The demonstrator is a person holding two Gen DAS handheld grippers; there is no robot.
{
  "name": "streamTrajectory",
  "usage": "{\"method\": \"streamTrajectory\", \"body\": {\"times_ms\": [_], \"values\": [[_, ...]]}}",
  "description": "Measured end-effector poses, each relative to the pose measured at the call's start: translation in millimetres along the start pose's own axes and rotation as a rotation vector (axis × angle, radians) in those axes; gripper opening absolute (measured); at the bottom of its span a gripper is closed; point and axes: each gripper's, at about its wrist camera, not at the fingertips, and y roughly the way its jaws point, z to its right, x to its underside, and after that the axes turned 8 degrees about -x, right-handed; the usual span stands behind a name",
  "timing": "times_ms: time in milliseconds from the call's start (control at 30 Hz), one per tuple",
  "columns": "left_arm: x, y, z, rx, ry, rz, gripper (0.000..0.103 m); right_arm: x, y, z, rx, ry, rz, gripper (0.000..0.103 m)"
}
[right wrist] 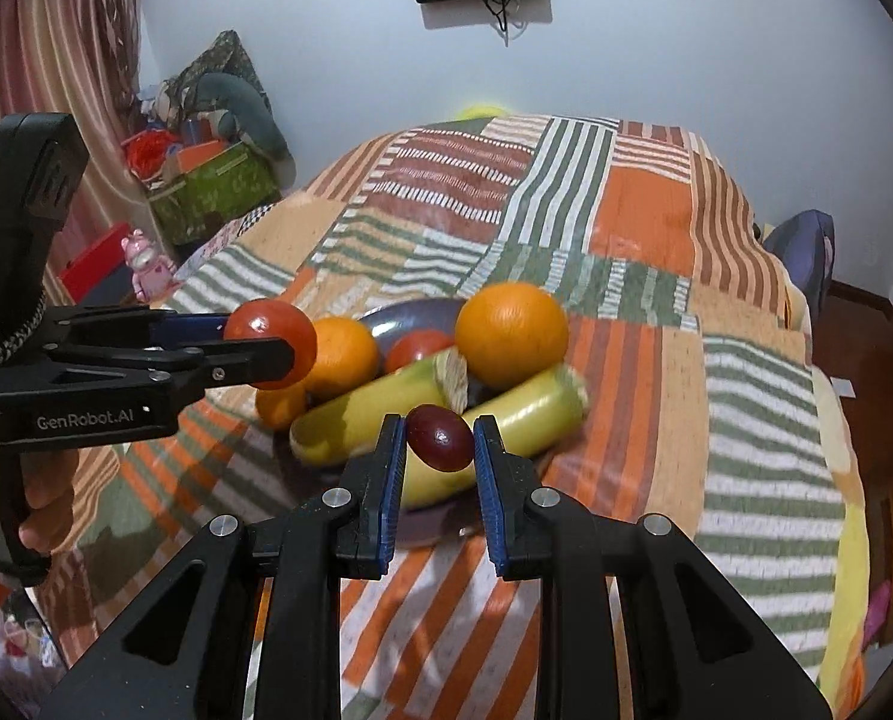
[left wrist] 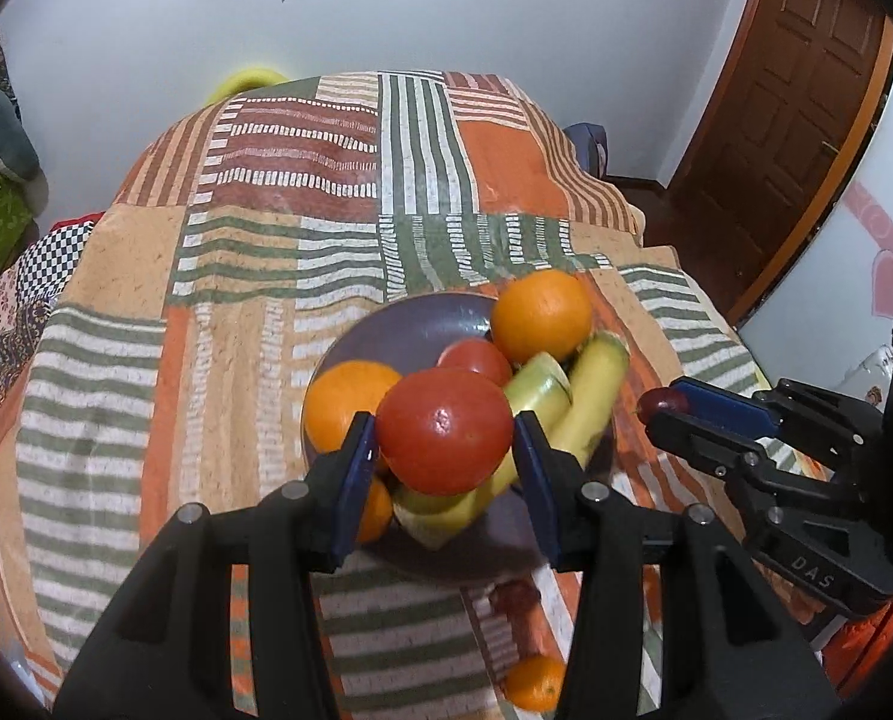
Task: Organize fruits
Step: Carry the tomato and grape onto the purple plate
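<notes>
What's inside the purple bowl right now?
The purple bowl holds two oranges, a tomato and two bananas. A smaller orange sits at its left edge. Fruit covers most of the bowl's bottom.

The right gripper [right wrist: 440,438] clamps a dark red grape [right wrist: 440,437] just above the bananas [right wrist: 386,414] in the grey bowl [right wrist: 410,315] — beside it, the left gripper [right wrist: 269,339] pinches a tomato [right wrist: 271,333] near an orange [right wrist: 343,355].
</notes>
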Motion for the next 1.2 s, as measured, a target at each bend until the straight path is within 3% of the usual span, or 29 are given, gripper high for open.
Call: {"method": "streamTrajectory", "body": {"times_ms": [467,767,967,1200], "values": [[-35.7,58.1,-2.5,-0.054,0.037,-0.032,0.046,-26.3,32.3,9.3,-0.026,-0.016,0.012,0.021],[-40.8,84.3,-2.1,-0.061,0.018,-0.053,0.046,-21.1,43.7,14.7,-0.027,-0.021,-0.005,0.021],[-42.0,92.8,2.6,-0.083,0.023,-0.054,0.046,-21.8,42.9,16.1,-0.009,-0.012,-0.002,0.021],[-38.7,86.0,-0.4,-0.081,0.024,-0.048,0.054,-14.9,46.2,23.9,0.028,0.010,-0.035,0.021]]}}
